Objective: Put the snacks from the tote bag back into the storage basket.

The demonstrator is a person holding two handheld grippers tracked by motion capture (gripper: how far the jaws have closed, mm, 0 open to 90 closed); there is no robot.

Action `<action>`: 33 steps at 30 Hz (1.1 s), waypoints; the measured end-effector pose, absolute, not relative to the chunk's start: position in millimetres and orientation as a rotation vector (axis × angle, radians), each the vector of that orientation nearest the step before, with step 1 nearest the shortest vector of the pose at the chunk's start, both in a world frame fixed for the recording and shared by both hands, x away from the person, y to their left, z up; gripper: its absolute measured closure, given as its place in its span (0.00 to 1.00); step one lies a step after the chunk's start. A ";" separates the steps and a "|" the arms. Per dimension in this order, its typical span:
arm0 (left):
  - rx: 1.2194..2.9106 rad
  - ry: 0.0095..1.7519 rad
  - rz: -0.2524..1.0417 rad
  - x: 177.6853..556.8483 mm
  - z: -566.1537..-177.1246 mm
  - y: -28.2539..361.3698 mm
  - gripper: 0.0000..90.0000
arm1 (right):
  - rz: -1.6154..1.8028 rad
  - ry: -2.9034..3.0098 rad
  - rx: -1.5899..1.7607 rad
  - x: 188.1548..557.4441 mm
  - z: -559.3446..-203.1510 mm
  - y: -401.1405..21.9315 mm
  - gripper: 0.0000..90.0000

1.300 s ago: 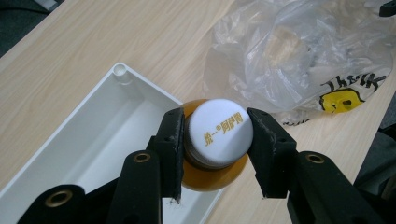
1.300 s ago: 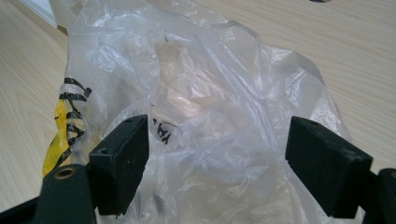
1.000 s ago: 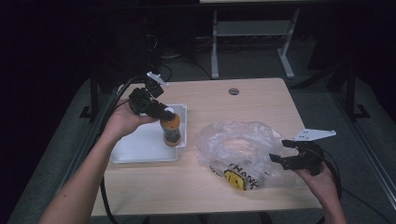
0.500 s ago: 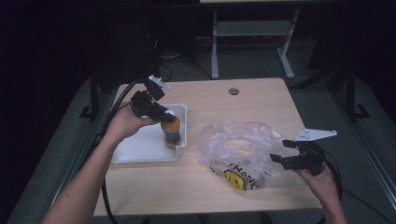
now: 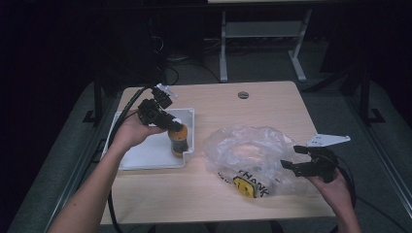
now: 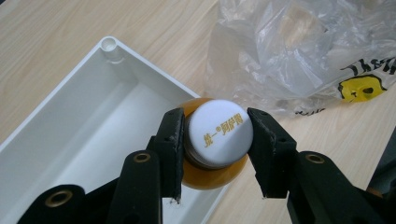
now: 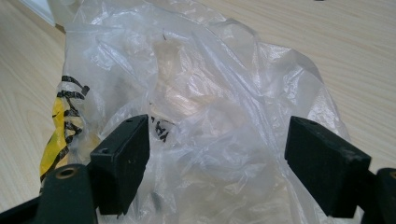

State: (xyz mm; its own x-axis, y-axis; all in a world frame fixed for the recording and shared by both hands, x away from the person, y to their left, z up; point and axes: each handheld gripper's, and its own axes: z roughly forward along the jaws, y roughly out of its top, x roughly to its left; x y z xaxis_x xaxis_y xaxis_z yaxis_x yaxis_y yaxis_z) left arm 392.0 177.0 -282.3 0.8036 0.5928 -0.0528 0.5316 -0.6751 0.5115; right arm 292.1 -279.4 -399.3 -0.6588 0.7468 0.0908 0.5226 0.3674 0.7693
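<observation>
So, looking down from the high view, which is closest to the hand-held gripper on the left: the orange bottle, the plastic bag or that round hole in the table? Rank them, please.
From the left hand-held gripper:
1. Orange bottle, between its jaws, standing in the white tray.
2. Plastic bag, to its right, in the table's middle.
3. Round hole, farther right, near the table's far edge.

A tray (image 5: 145, 158) lies near the table's (image 5: 272, 104) left edge with a bottle (image 5: 178, 141) standing inside its right wall, a plastic bag (image 5: 248, 155) toward the front-right corner.
</observation>
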 end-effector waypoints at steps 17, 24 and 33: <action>2.486 0.839 0.129 396.3 -299.8 178.2 0.65 | 1.174 2.361 1.123 292.3 -399.9 -279.3 0.24; 2.486 0.831 0.127 396.7 -303.2 175.8 0.65 | 1.174 2.364 1.120 292.1 -400.0 -278.7 0.24; 2.477 0.822 0.110 399.0 -304.4 177.8 0.65 | 1.175 2.368 1.117 292.0 -400.5 -278.4 0.24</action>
State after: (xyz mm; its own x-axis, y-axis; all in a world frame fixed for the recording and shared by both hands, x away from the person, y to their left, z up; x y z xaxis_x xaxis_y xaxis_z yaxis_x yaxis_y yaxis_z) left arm 399.0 177.8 -304.4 0.8124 0.5770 -0.0844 0.5345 -0.6789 0.5033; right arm 292.0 -278.4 -400.5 -0.6661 0.7403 0.0912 0.5205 0.3738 0.7677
